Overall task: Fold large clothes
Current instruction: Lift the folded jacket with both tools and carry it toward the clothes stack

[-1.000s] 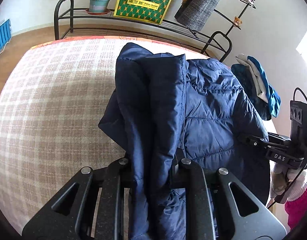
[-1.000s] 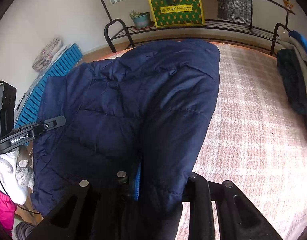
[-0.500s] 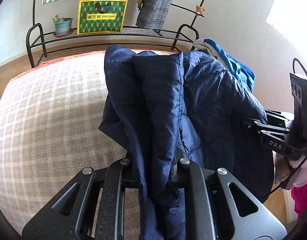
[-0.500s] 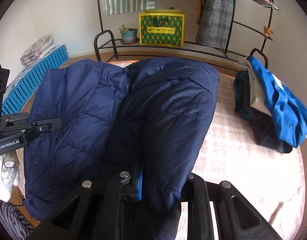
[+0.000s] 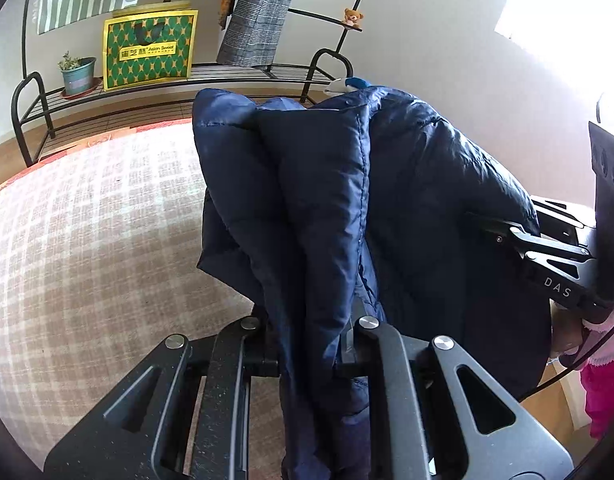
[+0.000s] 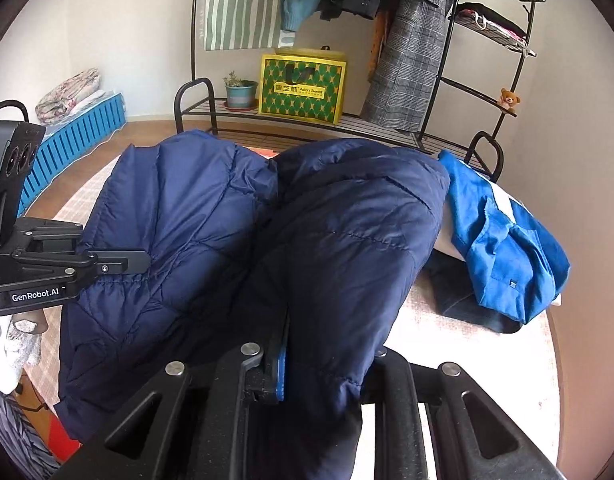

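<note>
Jacket (image 5: pixel 407 208) hangs bunched between both hand-held grippers.
Left hand-held gripper (image 5: pixel 311 344) and right hand-held gripper (image 6: pixel 327 364) each clamp its edge; the bed (image 5: pixel 87 220) lies ahead, below.

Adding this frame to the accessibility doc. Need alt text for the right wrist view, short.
The right gripper is clamped on a fold of a navy puffer jacket held above a plaid-covered bed; the left gripper grips the jacket's other side. Folded blue clothes lie on the bed at right, with a clothes rack behind.
</note>
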### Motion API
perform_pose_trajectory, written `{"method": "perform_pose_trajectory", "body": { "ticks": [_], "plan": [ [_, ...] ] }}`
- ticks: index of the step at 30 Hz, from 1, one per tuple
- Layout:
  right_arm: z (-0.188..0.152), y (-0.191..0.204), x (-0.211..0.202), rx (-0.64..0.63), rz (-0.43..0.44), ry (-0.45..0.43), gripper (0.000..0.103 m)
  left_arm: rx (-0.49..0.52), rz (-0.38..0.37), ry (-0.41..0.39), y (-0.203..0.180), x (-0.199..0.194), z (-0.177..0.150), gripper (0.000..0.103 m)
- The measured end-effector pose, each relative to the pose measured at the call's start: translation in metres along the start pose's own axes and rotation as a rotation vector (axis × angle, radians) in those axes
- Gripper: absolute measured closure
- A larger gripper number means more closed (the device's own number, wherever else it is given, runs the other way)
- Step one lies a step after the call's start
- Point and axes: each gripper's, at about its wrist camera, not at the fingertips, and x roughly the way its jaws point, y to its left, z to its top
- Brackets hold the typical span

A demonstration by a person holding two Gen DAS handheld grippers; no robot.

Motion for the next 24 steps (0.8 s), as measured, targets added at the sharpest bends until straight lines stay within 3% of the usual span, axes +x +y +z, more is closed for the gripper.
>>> {"method": "perform_pose_trajectory", "body": {
  "ticks": [11,17,24],
  "plan": [
    [0.003,-0.083,-0.034,0.061,-0.072,-0.036,0.086,0.106,-0.102,-0.042,-0.077,0.034,0.060,0.090],
    [0.024,-0.127,-0.052,0.037,-0.171,-0.067,0.086,0.179,-0.151,-0.093,-0.122,0.057,0.115,0.090],
    [0.066,-0.184,-0.046,0.005,-0.288,-0.088,0.086,0.187,-0.193,-0.153,-0.151,0.102,0.195,0.090]
  ]
}}
